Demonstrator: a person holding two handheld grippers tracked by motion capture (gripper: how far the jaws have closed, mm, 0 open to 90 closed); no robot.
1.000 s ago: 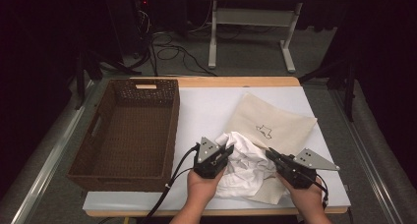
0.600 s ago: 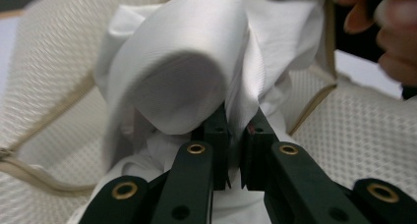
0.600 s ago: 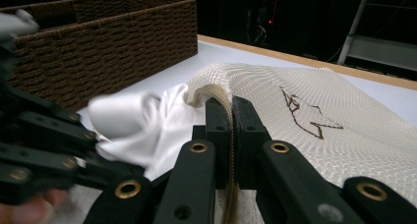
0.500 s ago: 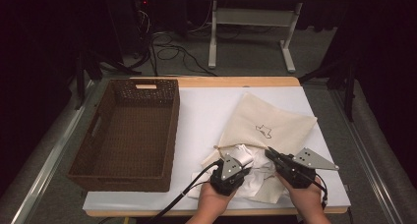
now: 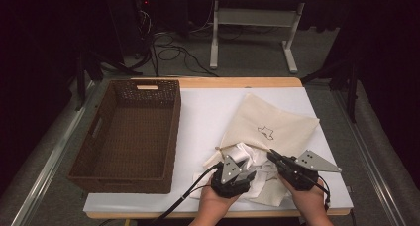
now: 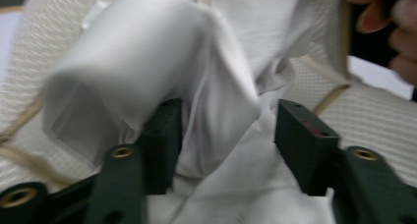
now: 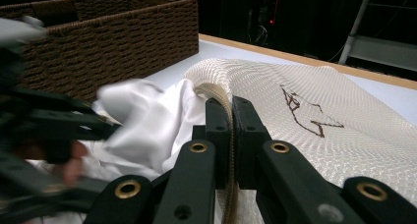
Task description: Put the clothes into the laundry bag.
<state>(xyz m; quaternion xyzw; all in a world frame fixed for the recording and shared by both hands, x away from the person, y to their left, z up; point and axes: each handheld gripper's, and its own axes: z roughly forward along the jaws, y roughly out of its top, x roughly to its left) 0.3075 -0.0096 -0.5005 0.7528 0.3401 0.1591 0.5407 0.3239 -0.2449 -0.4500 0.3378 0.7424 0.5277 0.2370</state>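
Observation:
A beige mesh bag (image 5: 280,124) with a dark outline drawing lies on the white table top, its mouth toward me. A white cloth (image 5: 246,155) bunches at that mouth. My left gripper (image 5: 250,175) sits on the cloth at the near edge. Its jaws have just been opening, and they stand apart in the left gripper view (image 6: 228,121) with a fold of the white cloth (image 6: 147,52) loose between them. My right gripper (image 5: 273,155) is shut on the bag's corded rim (image 7: 223,98), holding it up off the table.
A brown wicker basket (image 5: 171,137) stands empty on the left half of the table. Bare white table top (image 5: 208,112) lies between the basket and the bag. The table's near edge is just below both hands. Dark floor, cables and a metal frame lie beyond.
My left gripper has moved right and down toward the bag's mouth with the white cloth, and its jaws have opened. The right gripper has kept still on the rim.

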